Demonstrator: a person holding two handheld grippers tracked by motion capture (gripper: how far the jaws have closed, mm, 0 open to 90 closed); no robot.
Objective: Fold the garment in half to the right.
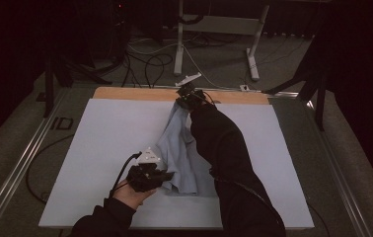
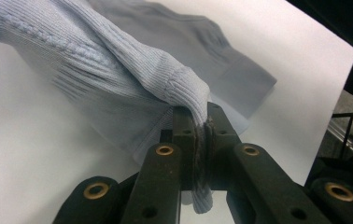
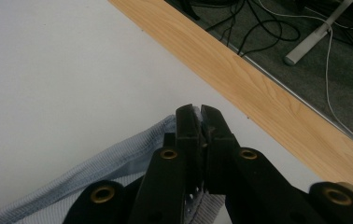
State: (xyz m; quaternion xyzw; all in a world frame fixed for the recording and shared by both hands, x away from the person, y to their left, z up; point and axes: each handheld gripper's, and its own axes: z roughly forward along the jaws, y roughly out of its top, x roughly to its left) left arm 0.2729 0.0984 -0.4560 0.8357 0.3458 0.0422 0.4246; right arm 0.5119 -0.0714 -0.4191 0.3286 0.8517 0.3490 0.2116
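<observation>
A light blue knitted sweater (image 1: 177, 148) lies stretched between my two grippers over the white table cover (image 1: 105, 128). My left gripper (image 1: 164, 176) is at the near end, shut on a ribbed edge of the sweater (image 2: 165, 79); the fabric is pinched between the jaws of the left gripper (image 2: 201, 116). My right gripper (image 1: 183, 98) is at the far end near the wooden table edge (image 1: 135, 93), shut on the sweater's hem (image 3: 118, 158), which shows at the tips of the right gripper (image 3: 198, 112). The person's dark right sleeve (image 1: 224, 148) covers part of the sweater.
A strip of bare wood (image 3: 258, 93) runs along the table's far edge. Beyond it on the dark floor are cables (image 1: 150, 64) and the white legs of another table (image 1: 214, 29). Metal rails (image 1: 21, 158) flank the table on both sides.
</observation>
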